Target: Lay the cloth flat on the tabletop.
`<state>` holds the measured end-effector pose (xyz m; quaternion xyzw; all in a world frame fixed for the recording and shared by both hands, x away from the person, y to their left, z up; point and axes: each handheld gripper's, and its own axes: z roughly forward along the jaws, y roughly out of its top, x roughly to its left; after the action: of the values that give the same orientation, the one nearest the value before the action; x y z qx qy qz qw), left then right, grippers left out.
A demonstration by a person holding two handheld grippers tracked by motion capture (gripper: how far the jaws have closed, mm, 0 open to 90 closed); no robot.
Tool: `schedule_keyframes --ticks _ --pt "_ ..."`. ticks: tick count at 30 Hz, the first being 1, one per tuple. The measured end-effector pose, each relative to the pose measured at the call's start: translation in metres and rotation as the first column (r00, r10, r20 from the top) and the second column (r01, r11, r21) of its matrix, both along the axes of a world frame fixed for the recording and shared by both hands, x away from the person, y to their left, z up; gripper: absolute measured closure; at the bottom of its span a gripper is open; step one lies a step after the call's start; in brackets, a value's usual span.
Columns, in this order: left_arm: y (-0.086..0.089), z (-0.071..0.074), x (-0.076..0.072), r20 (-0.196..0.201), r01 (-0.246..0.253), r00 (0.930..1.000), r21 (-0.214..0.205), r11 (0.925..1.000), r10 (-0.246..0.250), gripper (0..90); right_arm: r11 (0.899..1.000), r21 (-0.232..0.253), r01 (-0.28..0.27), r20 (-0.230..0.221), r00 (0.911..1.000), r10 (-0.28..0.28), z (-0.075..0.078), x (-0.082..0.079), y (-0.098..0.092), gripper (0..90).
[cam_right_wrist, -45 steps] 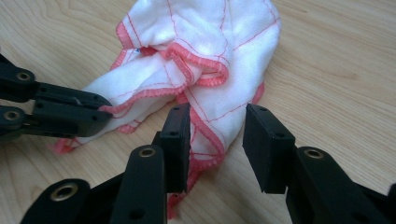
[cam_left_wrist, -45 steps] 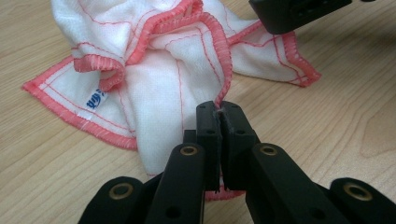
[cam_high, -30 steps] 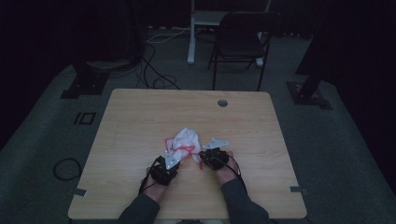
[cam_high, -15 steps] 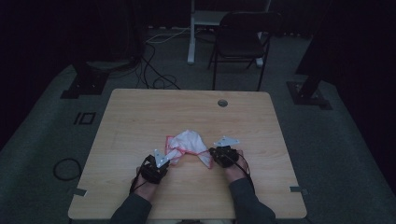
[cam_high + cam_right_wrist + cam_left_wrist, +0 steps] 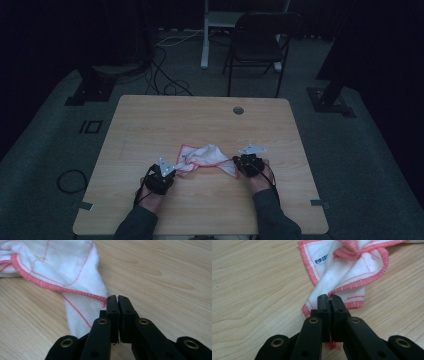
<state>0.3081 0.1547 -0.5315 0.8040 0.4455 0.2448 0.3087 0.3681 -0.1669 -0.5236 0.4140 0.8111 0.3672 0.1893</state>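
A white cloth (image 5: 202,156) with pink stitched edging lies crumpled on the wooden table (image 5: 200,120), drawn out between the two grippers. My left gripper (image 5: 172,169) is shut on the cloth's left corner. In the left gripper view the jaws (image 5: 329,299) pinch the hem, the cloth (image 5: 352,270) bunches beyond them and a printed label shows near its top edge. My right gripper (image 5: 236,163) is shut on the right corner. In the right gripper view its closed jaws (image 5: 117,300) meet the pink hem, and the cloth (image 5: 75,267) trails off to the left.
A round cable hole (image 5: 238,110) sits near the table's far edge. Bare wood lies on all sides of the cloth. Behind the table stand a dark folding chair (image 5: 260,45) and a white post (image 5: 205,35), with cables (image 5: 165,75) on the floor.
Both hands have drawn apart, the left going left and the right going right. The cloth, bunched between them before, is now pulled out longer.
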Motion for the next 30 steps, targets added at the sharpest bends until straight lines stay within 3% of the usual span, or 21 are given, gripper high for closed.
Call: schedule_keyframes --ticks 9,30 --pt "0.006 0.001 0.001 -0.001 -0.016 0.9999 0.002 0.9999 0.016 88.4 0.999 -0.010 0.033 0.007 0.9994 -0.033 0.006 0.007 -0.012 88.9" --pt "0.020 0.002 0.007 -0.011 -0.059 0.9982 0.005 0.9982 0.059 88.8 0.995 -0.031 0.093 -0.014 0.9955 -0.093 0.002 0.017 -0.041 88.9"
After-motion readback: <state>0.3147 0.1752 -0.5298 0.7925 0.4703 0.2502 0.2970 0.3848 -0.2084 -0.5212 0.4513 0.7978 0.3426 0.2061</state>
